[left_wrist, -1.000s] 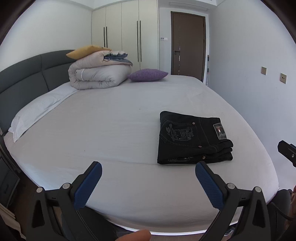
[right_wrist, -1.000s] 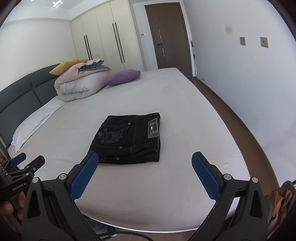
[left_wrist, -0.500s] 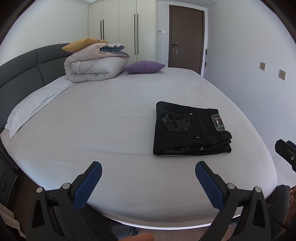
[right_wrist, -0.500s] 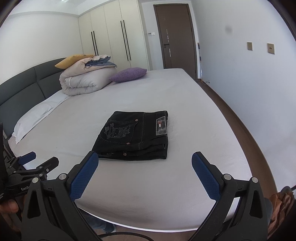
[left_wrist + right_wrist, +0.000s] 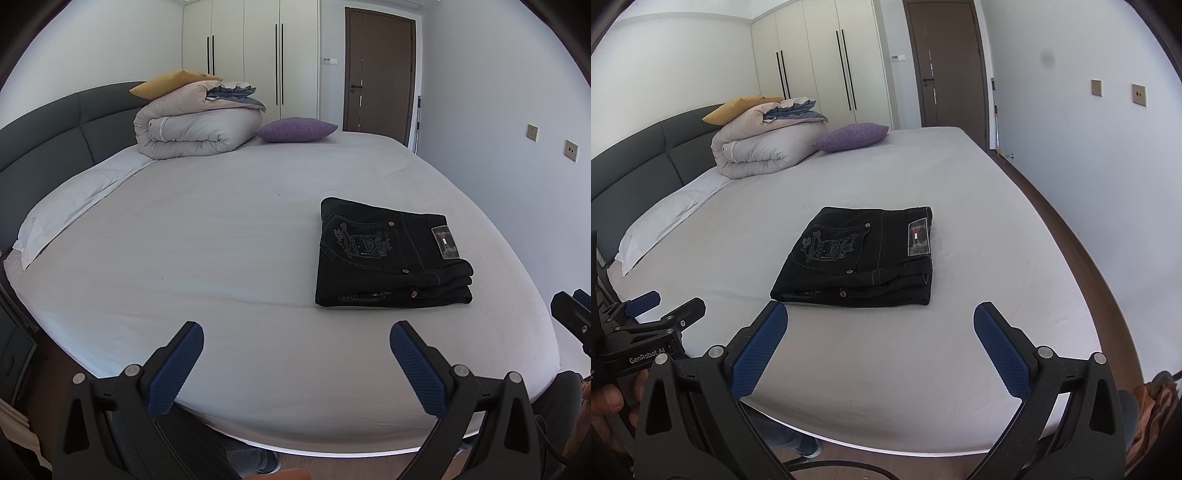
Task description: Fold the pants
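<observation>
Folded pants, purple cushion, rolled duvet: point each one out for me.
folded pants [image 5: 860, 258], right wrist view, on the embroidered back pocket.
purple cushion [image 5: 855, 136], right wrist view, middle of its face.
rolled duvet [image 5: 199, 131], left wrist view, on its outer roll.

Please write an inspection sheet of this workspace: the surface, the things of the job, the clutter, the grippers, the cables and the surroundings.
Surface: wide bed with smooth white sheet.
Job's things: black denim pants, folded into a compact rectangle, lying flat near the foot edge.
Clutter: rolled beige duvet under a yellow cushion; purple cushion; white pillow.
Grippers: left gripper and right gripper both open, empty, apart from the pants.
Cables: dark cable below the bed edge.
Surroundings: grey headboard, cream wardrobe, closed brown door.
</observation>
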